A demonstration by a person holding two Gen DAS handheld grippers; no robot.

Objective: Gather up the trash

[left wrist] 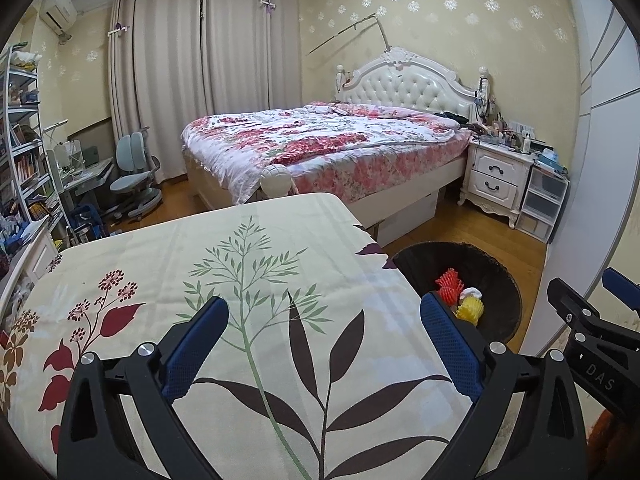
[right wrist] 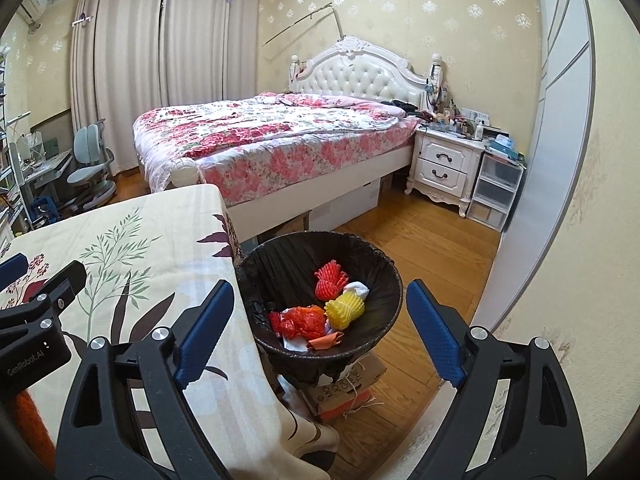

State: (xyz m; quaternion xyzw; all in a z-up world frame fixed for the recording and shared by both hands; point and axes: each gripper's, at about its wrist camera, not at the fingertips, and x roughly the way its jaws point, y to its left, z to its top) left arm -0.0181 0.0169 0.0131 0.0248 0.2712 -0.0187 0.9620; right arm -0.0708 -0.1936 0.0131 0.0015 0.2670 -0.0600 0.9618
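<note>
Blk left gripper (left wrist: 324, 312), blue pads (left wrist: 454, 350), silver screws (left wrist: 146, 349)

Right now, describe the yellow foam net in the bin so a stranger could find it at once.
Start at the table with the leaf-print cloth; the black-lined bin stands on the floor by its right edge. Inside, among red wrappers, lies the yellow foam net, below the red foam net and touching a white scrap. It is the only yellow thing there.

The worktop (left wrist: 240, 264) is left bare and passable, while beside its edge the open bin (right wrist: 384, 276) is reached freely from above, hemmed only by the wardrobe door (right wrist: 532, 200).
</note>
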